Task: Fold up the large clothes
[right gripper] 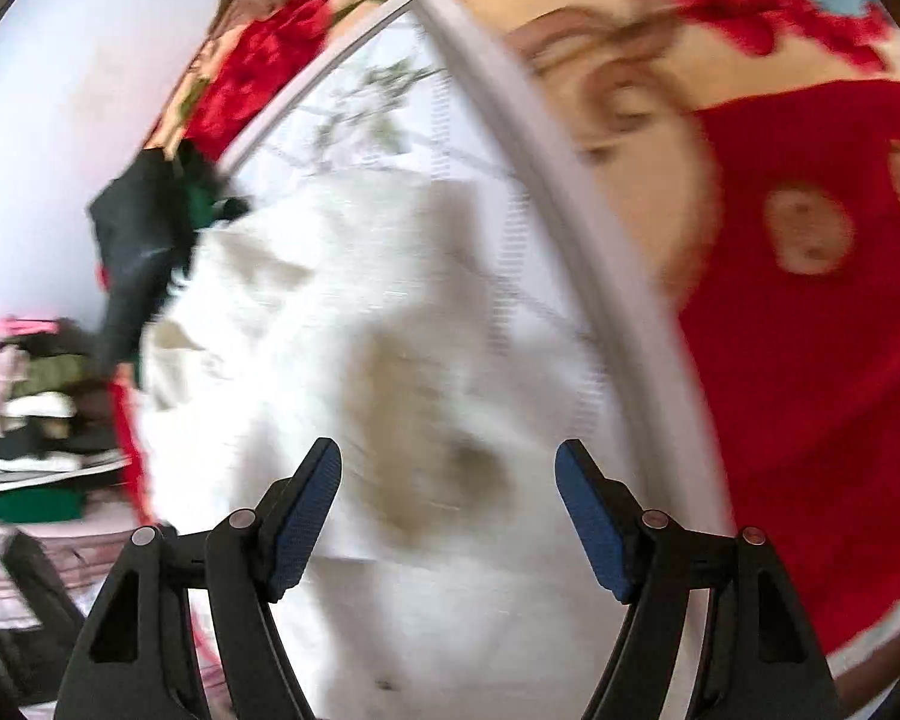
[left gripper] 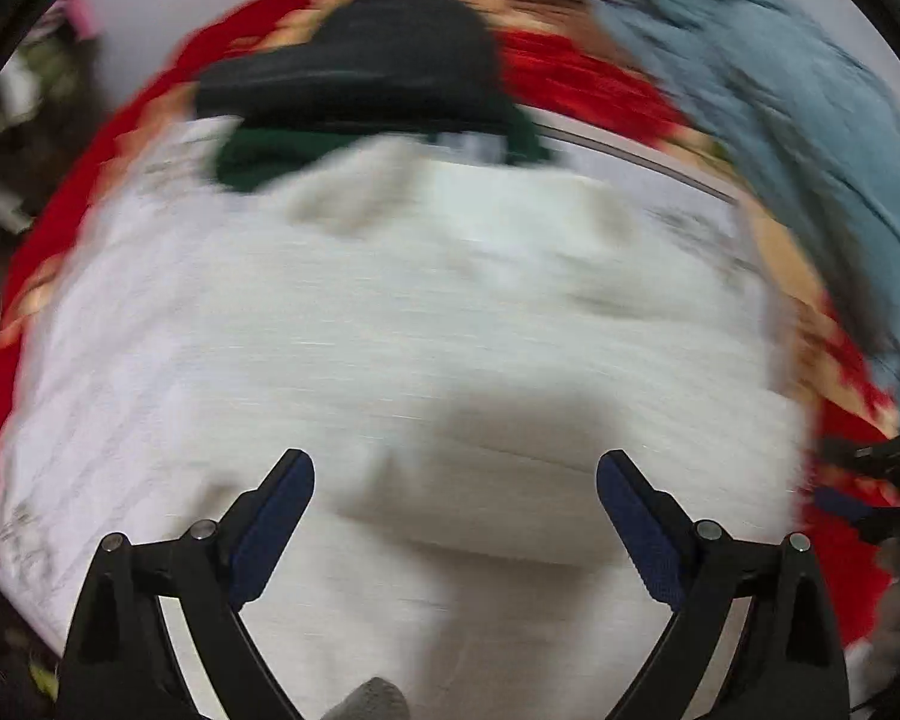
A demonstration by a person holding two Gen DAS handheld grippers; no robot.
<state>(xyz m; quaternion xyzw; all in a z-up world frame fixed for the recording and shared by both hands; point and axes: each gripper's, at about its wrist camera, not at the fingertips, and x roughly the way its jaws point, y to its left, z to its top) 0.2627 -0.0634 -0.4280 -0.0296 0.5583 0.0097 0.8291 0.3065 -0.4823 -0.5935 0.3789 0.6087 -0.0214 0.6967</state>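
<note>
A large white garment [left gripper: 426, 324] lies spread on a white board over a red flowered blanket; both views are motion-blurred. My left gripper [left gripper: 455, 474] is open and empty, hovering above the garment's near part. The white garment also shows in the right wrist view [right gripper: 342, 324], crumpled, with shadowed folds. My right gripper [right gripper: 448, 468] is open and empty above it, near the board's curved grey edge [right gripper: 606, 276].
A folded dark garment [left gripper: 366, 66] sits on a green one [left gripper: 258, 156] at the far side, also seen in the right wrist view [right gripper: 138, 240]. A light blue garment [left gripper: 780, 90] lies at the right. The red blanket [right gripper: 822, 360] surrounds the board. Stacked clothes [right gripper: 30, 420] lie at the left.
</note>
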